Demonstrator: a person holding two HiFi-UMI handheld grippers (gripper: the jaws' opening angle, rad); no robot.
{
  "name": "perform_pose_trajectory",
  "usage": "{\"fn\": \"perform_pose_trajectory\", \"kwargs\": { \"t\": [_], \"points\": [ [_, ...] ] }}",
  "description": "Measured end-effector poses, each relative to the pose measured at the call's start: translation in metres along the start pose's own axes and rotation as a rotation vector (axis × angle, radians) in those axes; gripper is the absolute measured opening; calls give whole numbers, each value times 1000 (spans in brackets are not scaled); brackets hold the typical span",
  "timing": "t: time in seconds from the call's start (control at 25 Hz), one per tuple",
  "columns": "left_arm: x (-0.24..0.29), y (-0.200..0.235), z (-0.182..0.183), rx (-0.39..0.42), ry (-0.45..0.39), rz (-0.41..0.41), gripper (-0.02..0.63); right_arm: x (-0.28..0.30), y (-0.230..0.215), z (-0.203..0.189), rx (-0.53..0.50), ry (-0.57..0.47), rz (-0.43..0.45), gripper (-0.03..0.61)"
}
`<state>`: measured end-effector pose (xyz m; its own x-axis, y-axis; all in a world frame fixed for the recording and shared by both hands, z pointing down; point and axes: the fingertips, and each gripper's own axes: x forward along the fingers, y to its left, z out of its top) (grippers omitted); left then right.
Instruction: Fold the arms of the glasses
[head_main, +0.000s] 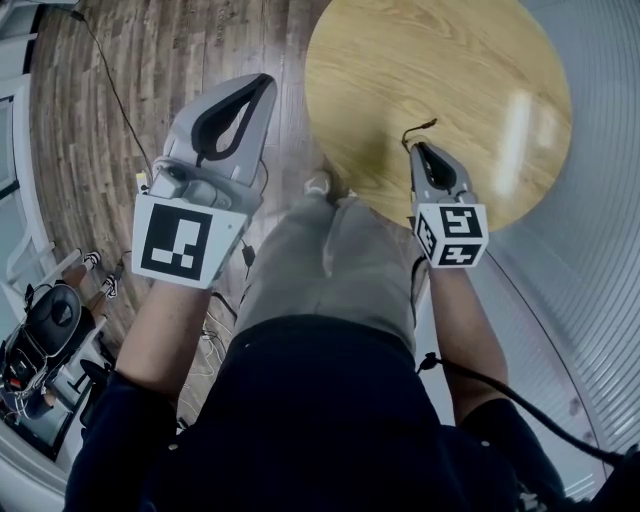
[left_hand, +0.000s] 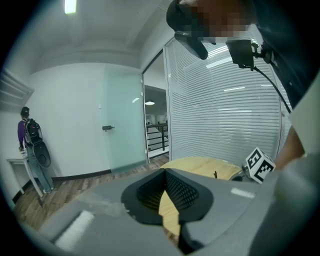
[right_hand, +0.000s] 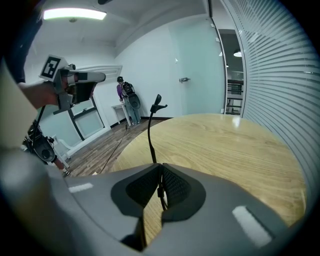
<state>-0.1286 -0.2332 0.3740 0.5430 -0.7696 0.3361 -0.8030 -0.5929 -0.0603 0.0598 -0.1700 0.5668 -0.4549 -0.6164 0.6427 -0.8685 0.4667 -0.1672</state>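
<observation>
Dark clothing (head_main: 320, 420) on the person filled the bottom of the head view. Ahead of both claws lay the round wooden table (head_main: 450, 90). The left claw (head_main: 262, 85) hung over the floor (head_main: 150, 60), well to the left of the other, its jaws together on nothing. The right claw (head_main: 420, 150), over the table's near edge, was pinched tight on a thin black rod (right_hand: 151, 125) with a hooked tip that stood up out of its jaws. This seemed to be an arm of the glasses, though no view showed the lenses. Held by so slim a part, the glasses could swivel or slip free if the left claw pushed hard.
</observation>
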Motion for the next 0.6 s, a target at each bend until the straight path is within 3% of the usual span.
{"fn": "perform_pose_trajectory", "kwargs": {
  "t": [0.32, 0.6],
  "points": [
    [-8, 9, -11, -5, 36, 10, 3, 8, 4, -2, -20, 44, -3, 28],
    [-7, 15, -8, -20, 17, 15, 3, 14, 5, -4, -29, 103, 2, 34]
  ]
}}
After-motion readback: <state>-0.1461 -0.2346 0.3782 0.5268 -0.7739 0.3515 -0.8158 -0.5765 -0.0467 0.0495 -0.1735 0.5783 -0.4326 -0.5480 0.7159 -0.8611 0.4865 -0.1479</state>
